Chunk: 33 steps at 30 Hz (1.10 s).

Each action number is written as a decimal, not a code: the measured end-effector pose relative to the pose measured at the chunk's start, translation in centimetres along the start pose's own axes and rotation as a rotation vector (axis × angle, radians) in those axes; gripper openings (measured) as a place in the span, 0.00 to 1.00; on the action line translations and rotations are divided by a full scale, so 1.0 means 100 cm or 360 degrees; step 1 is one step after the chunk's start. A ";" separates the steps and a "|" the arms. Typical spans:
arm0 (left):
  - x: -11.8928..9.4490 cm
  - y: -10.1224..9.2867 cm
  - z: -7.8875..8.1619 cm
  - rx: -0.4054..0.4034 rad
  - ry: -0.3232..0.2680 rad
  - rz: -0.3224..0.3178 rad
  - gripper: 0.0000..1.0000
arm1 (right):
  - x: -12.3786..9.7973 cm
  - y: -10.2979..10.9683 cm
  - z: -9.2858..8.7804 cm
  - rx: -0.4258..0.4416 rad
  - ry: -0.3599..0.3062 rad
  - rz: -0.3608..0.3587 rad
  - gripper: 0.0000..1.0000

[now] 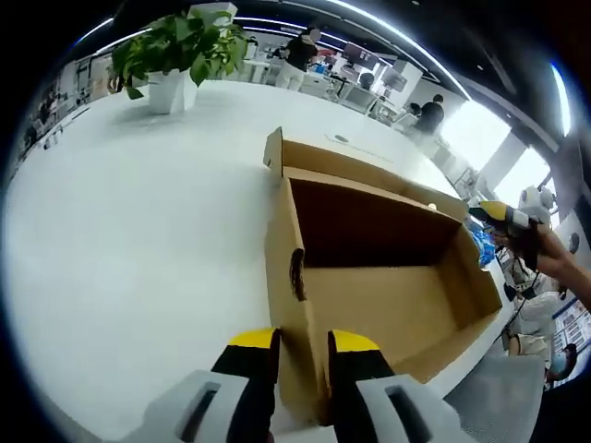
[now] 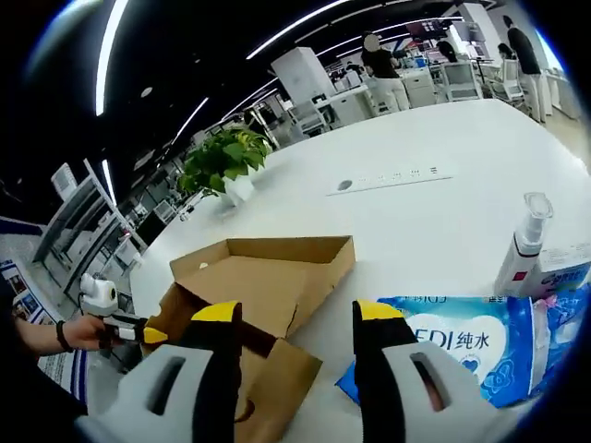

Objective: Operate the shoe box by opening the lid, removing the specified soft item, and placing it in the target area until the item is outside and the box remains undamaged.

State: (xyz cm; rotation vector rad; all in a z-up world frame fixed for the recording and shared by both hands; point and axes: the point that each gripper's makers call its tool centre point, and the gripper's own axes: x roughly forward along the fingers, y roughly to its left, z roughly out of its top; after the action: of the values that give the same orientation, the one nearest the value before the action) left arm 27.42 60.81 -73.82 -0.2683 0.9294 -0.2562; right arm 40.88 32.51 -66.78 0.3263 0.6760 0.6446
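A wide white table is carrying everything, sitting in a bright open office with ceiling strip lights and people at 1 o'clock. A potted plant is standing at 11 o'clock. The shoe box — plain brown cardboard, lid folded back flat — is lying open, its long axis running from 7 toward 2 o'clock in the left gripper view. The left gripper is clamping the box's near wall. The right gripper is hanging spread and empty, with a blue soft pack at 4 o'clock beside a pump bottle.
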 end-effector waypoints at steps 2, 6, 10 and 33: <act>0.000 0.000 0.000 0.0003 0.0003 0.0001 0.21 | 0.008 -0.002 0.003 0.0006 0.0013 -0.0005 0.45; 0.001 0.001 0.000 -0.0010 0.0005 0.0002 0.20 | 0.023 -0.006 0.009 0.0020 0.0035 -0.0009 0.45; 0.001 0.001 0.001 -0.0035 0.0004 0.0003 0.20 | 0.037 -0.010 0.012 0.0017 0.0067 -0.0012 0.45; 0.001 0.001 0.001 -0.0087 0.0003 0.0019 0.20 | 0.082 -0.029 0.006 0.0138 0.0194 -0.0074 0.37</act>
State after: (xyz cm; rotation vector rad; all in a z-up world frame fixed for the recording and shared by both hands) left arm 27.55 60.91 -73.91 -0.3129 0.9403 -0.2206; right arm 47.49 35.62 -71.60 0.3527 0.8275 0.5950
